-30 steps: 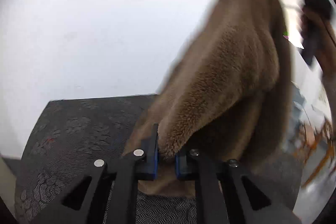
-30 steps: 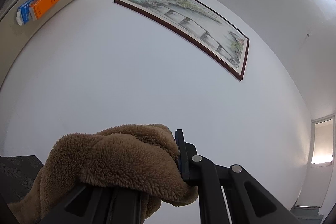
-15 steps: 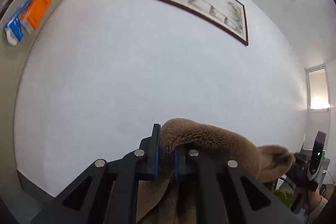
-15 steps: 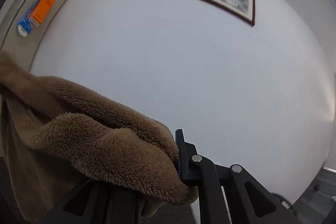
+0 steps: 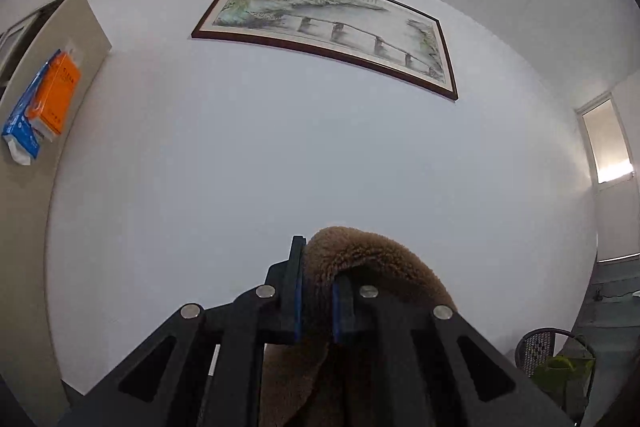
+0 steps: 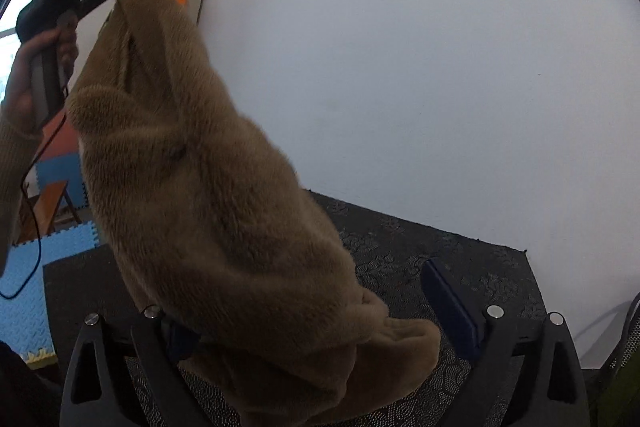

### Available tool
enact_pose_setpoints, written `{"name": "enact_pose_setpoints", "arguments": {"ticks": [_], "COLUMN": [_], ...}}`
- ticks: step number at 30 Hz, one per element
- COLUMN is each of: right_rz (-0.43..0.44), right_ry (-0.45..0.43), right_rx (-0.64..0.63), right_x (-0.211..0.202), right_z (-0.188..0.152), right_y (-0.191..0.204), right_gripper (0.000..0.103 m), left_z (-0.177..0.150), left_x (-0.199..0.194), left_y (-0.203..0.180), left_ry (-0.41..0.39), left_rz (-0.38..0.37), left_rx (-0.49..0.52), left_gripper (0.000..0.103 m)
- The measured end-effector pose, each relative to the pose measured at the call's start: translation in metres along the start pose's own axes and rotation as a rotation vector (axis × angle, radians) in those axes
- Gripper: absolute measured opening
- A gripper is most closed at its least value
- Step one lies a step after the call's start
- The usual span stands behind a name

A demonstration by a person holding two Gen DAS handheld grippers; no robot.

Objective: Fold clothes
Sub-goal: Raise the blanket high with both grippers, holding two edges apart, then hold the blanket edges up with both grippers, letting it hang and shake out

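Item: one brown plush fleece garment (image 6: 208,163), hanging in the air from your left gripper (image 5: 316,301), which is clamped tight on a fold at the garment's top end; in the left wrist view the fleece bulges up between the two blue-lined pads (image 5: 297,303) and drapes over the right-hand finger. In the right wrist view that same gripper sits high at the upper left, carried by your left hand (image 6: 36,67) in a ribbed tan sleeve (image 6: 10,163), with a thin black cable (image 6: 32,187) trailing down from it. Your right gripper (image 6: 320,327) is low, and its jaws are opening: the fingers stand wide apart and the garment's lower end lies loose between them, not pinched, though it drapes over the left finger (image 6: 176,339) and stands clear of the right finger (image 6: 450,301). Support: a table covered in dark embossed floral cloth (image 6: 460,263), set against a white wall; the garment's bottom end hangs over the near middle of the table, and whether it touches the cloth cannot be told. Surroundings: a framed landscape painting (image 5: 332,27) on the wall, orange and blue boxes (image 5: 42,107) on a beige panel, blue foam floor tiles (image 6: 24,291), a mesh wastebasket (image 5: 548,355) with a green liner.
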State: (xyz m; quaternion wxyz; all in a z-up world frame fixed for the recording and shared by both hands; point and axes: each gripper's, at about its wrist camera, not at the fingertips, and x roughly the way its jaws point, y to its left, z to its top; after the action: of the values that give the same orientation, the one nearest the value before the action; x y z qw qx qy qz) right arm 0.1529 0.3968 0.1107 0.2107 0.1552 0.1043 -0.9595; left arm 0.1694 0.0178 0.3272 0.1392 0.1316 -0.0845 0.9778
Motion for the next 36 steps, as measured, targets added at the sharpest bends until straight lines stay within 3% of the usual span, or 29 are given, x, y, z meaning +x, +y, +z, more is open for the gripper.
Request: {"name": "enact_pose_setpoints", "arguments": {"ticks": [12,20,22,24,28,33,36], "right_rz": [0.017,0.22,0.243,0.213,0.138,0.236,0.253], "right_ry": [0.001,-0.116,-0.124,-0.107,-0.141,-0.2,-0.201], "right_rx": [-0.047,-0.083,-0.07,-0.049,0.059,0.18,0.196], "right_x": [-0.009,0.015,0.026,0.037,0.029,-0.011,-0.026], "right_z": [-0.022,0.006,0.015,0.026,0.047,0.07,0.078], "right_y": [0.014,0.075,0.085,0.087,0.057,0.004,-0.001], "right_gripper": [0.098,0.098,0.089,0.024,0.021,0.021,0.021], "left_z": [0.052,0.078,0.082,0.087,0.098,0.106,0.108], "left_x": [0.007,0.007,0.003,-0.002,-0.013,-0.021,-0.02], "left_y": [-0.025,-0.048,-0.049,-0.049,-0.034,-0.005,0.003], "left_ry": [-0.084,-0.083,-0.087,-0.092,-0.108,-0.121,-0.115], "left_rz": [0.012,-0.002,0.002,0.016,0.08,0.119,0.121], "left_rx": [0.074,0.164,0.175,0.188,0.192,0.135,0.12], "left_gripper": [0.012,0.012,0.012,0.012,0.012,0.012,0.012]}}
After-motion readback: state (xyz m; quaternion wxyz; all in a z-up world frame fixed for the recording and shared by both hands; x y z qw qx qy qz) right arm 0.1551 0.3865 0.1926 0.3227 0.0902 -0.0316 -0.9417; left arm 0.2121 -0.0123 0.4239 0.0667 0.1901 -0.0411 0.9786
